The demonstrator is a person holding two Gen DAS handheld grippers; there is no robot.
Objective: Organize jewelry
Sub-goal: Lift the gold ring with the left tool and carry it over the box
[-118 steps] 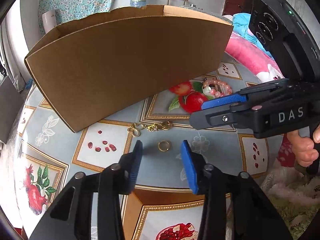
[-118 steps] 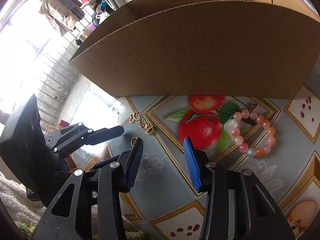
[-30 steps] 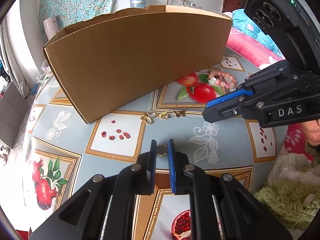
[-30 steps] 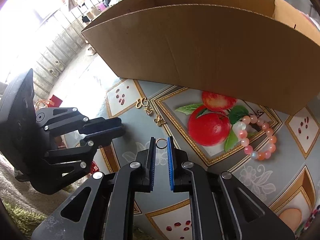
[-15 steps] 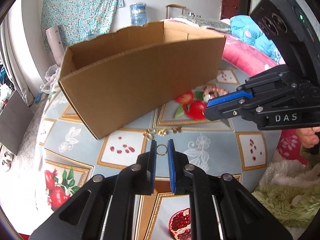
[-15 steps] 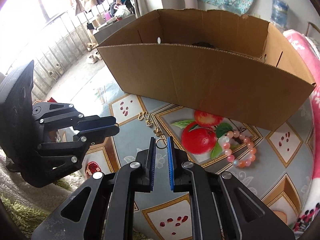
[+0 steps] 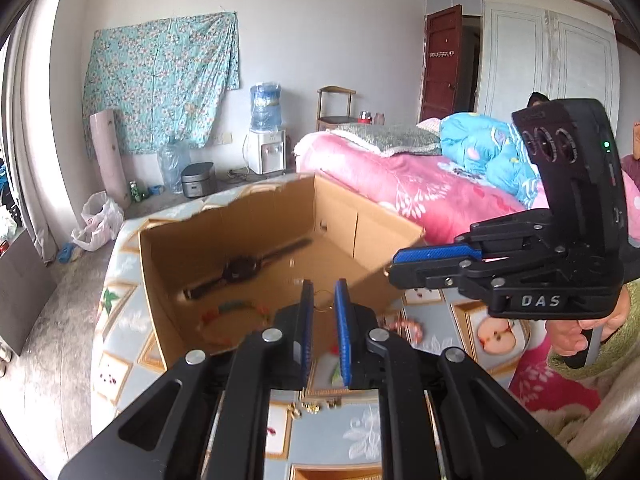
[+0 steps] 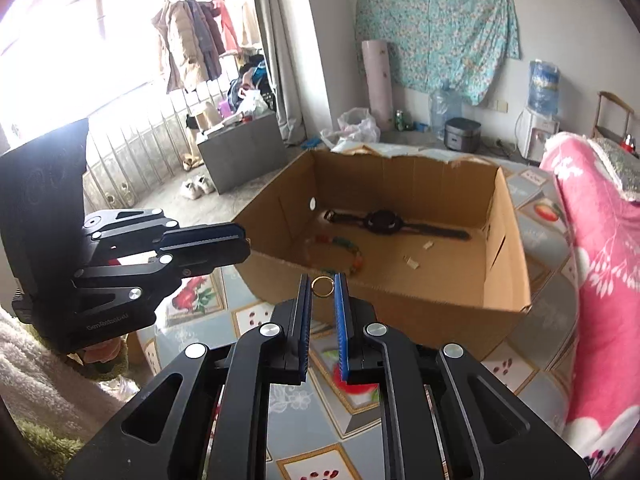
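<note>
We find a gold ring (image 8: pixel 323 287) pinched between the tips of the right gripper (image 8: pixel 323 287), held above the near wall of the cardboard box (image 8: pixel 440 304). The ring stands upright, its open face toward the camera, touching both blue pads. The jaws are closed on it, with only the ring's width between them.

The left gripper (image 7: pixel 322 300) likewise holds a thin gold ring (image 7: pixel 322 301) at its fingertips, over the box's near edge. This ring is blurred; we can tell that it sits between the pads, with the jaws nearly together and gripping it.

Inside the box lie a black watch (image 8: pixel 384 222), stretched flat along the far side, and a multicoloured bead bracelet (image 8: pixel 348 250) nearer the front wall. Small scraps are scattered on the box floor.

The box stands on a patterned tablecloth (image 8: pixel 516 368) printed with fruit. Outside the box, near its front wall, a pink bead bracelet (image 7: pixel 404 326) rests on the cloth, and small gold pieces (image 7: pixel 310 408) lie below the left gripper, partly hidden. A pink bed (image 7: pixel 420 188) stands just beside the table.
</note>
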